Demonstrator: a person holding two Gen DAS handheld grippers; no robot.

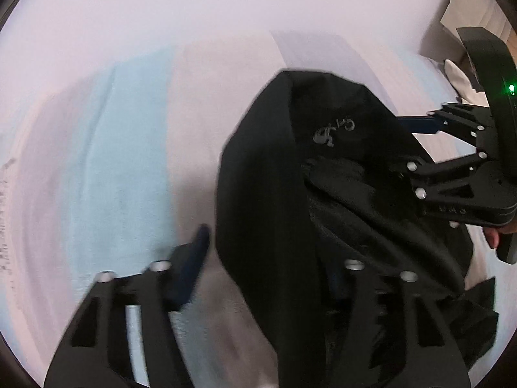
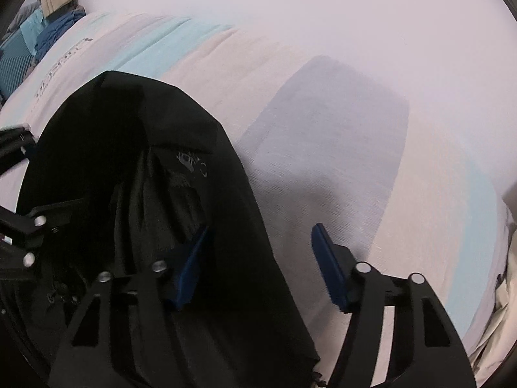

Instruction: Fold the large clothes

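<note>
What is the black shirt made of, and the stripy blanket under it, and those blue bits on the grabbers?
Black garment: soft matte knit, probably cotton or a blend; it drapes and creases, with a small grey print. Striped sheet: woven cloth, a fine weave shows, matte. Blue pads: smooth, likely rubber or plastic; hard to tell. Gripper arms look like black rigid plastic with metal screws.

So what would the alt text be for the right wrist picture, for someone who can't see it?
A black garment with a small grey logo lies bunched on a pale sheet striped in light blue. The right hand-held gripper reaches in from below, its blue-padded fingers apart, straddling the garment's right edge. Part of the left hand-held gripper shows at the left edge.
</note>
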